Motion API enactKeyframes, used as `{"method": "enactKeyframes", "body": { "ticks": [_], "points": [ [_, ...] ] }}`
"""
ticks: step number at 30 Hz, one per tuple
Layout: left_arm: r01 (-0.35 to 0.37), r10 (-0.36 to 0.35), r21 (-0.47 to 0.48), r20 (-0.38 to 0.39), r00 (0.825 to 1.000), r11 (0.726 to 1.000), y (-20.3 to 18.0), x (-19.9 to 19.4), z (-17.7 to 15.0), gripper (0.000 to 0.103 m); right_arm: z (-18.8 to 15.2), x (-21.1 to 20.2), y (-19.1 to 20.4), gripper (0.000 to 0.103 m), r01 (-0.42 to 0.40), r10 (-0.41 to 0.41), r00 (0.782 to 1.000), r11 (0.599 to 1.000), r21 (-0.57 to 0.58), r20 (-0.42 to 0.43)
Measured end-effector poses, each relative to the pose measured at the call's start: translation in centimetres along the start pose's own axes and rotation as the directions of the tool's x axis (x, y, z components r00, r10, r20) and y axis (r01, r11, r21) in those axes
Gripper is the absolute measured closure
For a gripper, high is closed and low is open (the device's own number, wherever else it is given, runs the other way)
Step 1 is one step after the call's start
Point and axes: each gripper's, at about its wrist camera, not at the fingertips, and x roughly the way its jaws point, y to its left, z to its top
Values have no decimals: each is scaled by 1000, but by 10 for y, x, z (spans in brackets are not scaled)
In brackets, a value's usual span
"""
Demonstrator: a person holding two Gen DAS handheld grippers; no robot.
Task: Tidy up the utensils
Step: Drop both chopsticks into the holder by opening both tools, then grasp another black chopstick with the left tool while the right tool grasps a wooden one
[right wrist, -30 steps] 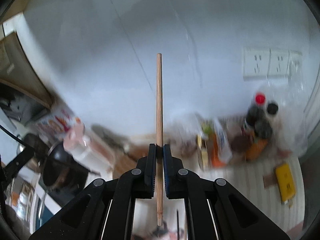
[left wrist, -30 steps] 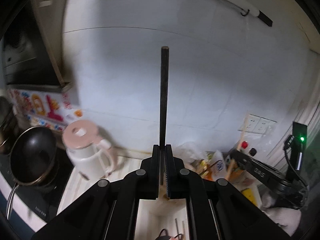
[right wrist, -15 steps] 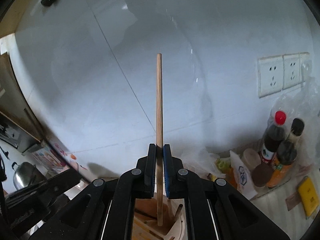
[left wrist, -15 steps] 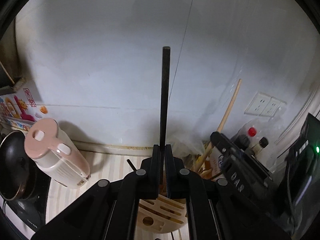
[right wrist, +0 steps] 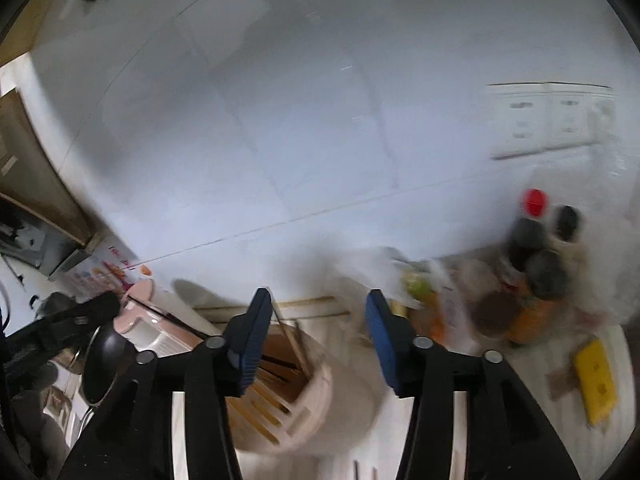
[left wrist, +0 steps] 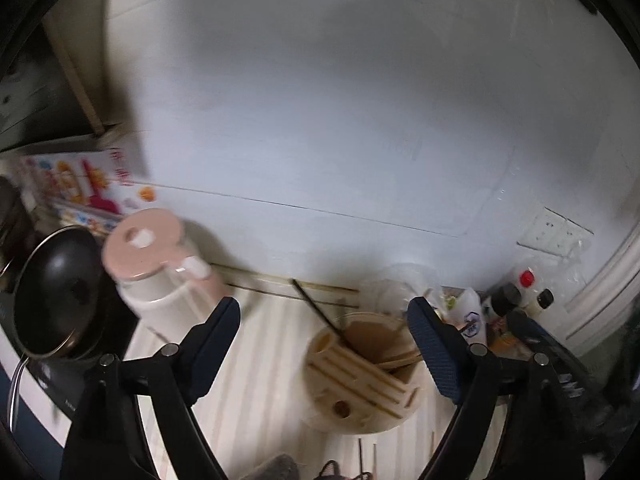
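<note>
A beige round utensil holder [left wrist: 360,376] with slots stands on the striped counter. A black chopstick [left wrist: 320,312] leans out of it towards the upper left, and wooden sticks [left wrist: 400,360] lie inside its cup. My left gripper [left wrist: 323,303] hangs above the holder, its jaws opening wide, with nothing pressed between the pads. In the right wrist view the holder [right wrist: 296,408] is blurred and sits just below my right gripper [right wrist: 318,295], whose jaws are opening too. A thin stick [right wrist: 290,340] stands in the holder under them, free of the pads.
A pink-lidded kettle [left wrist: 160,264] and a black pan [left wrist: 56,300] stand at the left. Bottles [left wrist: 516,296] and plastic bags crowd the right by the wall. A yellow packet [right wrist: 596,380] lies at the far right. Loose sticks [left wrist: 360,456] lie on the counter in front.
Both grippers sank towards the holder and opened. The black chopstick left the left jaws and the wooden one left the right jaws; both now rest in the holder.
</note>
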Motion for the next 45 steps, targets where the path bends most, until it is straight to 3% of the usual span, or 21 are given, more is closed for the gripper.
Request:
{"method": "enactKeyframes", "body": {
  "ticks": [3,7,12,14,16,17,19,20,21,22,24,26,29,30,31,32,37,42,45],
  "points": [
    [-55,55,0,-33,998,998,12,1,-21,0,-9,-23,-20,37,61,-61,998,998,33,-17],
    [-100,103,31,-124,987,994,15,21,-63,0,-40,-39,-55,24,123,-115,990,988,95,-84],
    [-105,126,91,-261,957,990,3,59,-126,0,-90,-32,-93,23,232,-208,954,969,89,-215],
    [-99,127,101,-324,938,990,-4,77,-149,0,-110,-23,-109,31,248,-212,934,964,96,-289],
    [-68,106,108,-402,909,992,-15,99,-178,1,-133,-11,-123,70,267,-217,901,960,86,-375],
    [-55,99,113,-434,896,992,-20,108,-189,2,-144,-4,-131,76,270,-211,883,959,87,-419],
    [-8,66,112,-521,851,994,-31,132,-217,19,-161,4,-144,90,282,-206,861,954,99,-465],
    [10,52,107,-557,829,994,-34,141,-227,25,-171,7,-148,90,292,-212,847,952,93,-486],
    [31,35,98,-607,794,995,-40,154,-242,35,-178,10,-152,91,299,-214,836,950,92,-506],
    [40,31,98,-631,775,994,-43,162,-252,44,-187,13,-158,91,305,-212,822,947,95,-528],
    [45,45,118,-665,745,992,-53,176,-271,53,-199,16,-159,91,312,-214,808,946,91,-549],
    [47,53,127,-681,730,991,-58,185,-280,57,-209,18,-163,91,317,-212,798,944,93,-565],
    [32,101,190,-652,752,981,-72,191,-283,60,-218,20,-167,91,331,-215,781,939,96,-586],
    [23,131,229,-633,763,973,-78,191,-282,71,-220,21,-169,91,333,-213,777,938,99,-592],
    [29,130,241,-618,776,970,-80,191,-281,93,-223,22,-170,91,334,-212,772,937,100,-599],
    [35,133,255,-612,779,966,-81,190,-281,97,-226,24,-171,91,338,-213,765,936,97,-608],
    [-37,219,309,-579,785,950,-48,181,-278,100,-238,34,-159,91,314,-188,739,946,83,-647],
    [-148,298,293,-574,763,945,18,164,-279,100,-256,58,-117,90,222,-128,709,974,46,-694],
    [-197,311,250,-597,740,948,52,156,-286,100,-268,81,-81,89,184,-148,677,982,-28,-721]
  ]
}}
